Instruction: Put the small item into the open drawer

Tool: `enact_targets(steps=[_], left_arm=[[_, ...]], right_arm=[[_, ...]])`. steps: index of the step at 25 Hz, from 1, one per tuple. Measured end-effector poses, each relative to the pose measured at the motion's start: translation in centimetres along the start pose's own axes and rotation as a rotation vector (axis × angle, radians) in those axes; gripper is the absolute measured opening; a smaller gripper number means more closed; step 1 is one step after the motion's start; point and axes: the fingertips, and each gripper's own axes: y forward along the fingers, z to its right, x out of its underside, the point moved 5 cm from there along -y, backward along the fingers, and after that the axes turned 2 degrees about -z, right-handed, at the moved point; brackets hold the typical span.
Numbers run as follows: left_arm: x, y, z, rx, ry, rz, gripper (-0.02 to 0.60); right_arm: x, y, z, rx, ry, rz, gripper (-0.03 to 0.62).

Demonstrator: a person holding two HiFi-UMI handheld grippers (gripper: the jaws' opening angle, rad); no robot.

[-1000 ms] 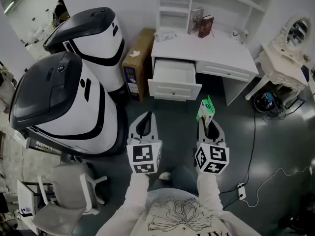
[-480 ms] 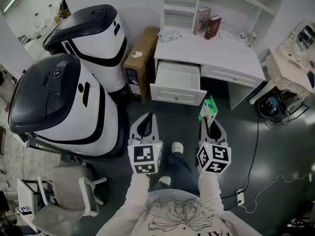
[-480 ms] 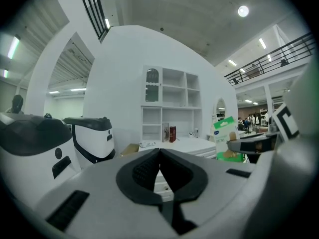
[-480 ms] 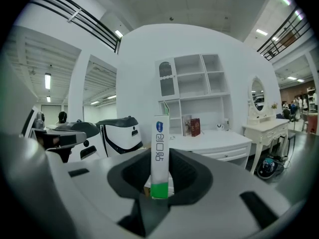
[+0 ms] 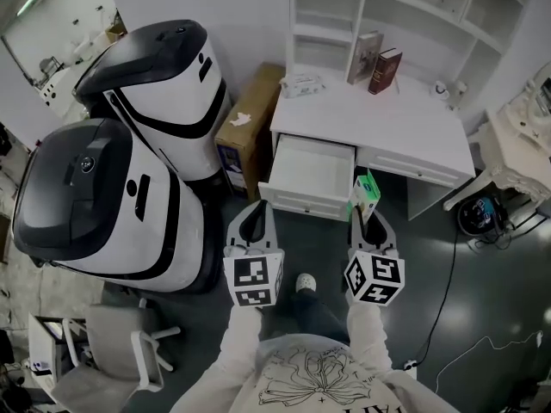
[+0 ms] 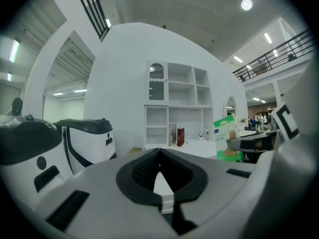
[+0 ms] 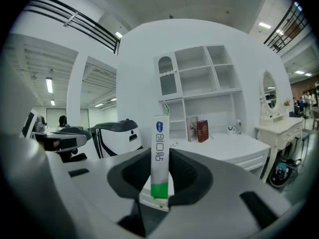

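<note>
Squarely between right jaws, green-white box

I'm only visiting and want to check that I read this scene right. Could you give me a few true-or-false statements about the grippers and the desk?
1. The right gripper holds a green and white box. True.
2. The left gripper holds a book. False: its jaws are together with nothing between them.
3. The drawer is pushed shut. False: it is pulled out and looks empty.
4. Two books stand on the desk. True.
5. The box already lies in the drawer. False: it is in the right gripper, beside the drawer's front corner in the head view.
</note>
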Motion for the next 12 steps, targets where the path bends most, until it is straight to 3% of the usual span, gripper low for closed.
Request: enact_targets(steps=[6, 12], left_arm=[[-2.8, 6.4, -0.1, -0.045, -0.001, 0.008, 0.005], [-3.1, 10.8, -0.6, -0.072, -0.015, -0.007, 0.005]], right_arm=[[-3.5, 7.1, 2.6, -0.055, -0.009, 0.003, 0.094], [-3.9, 11.8, 3.8, -0.1, 0.008, -0.026, 0.094]])
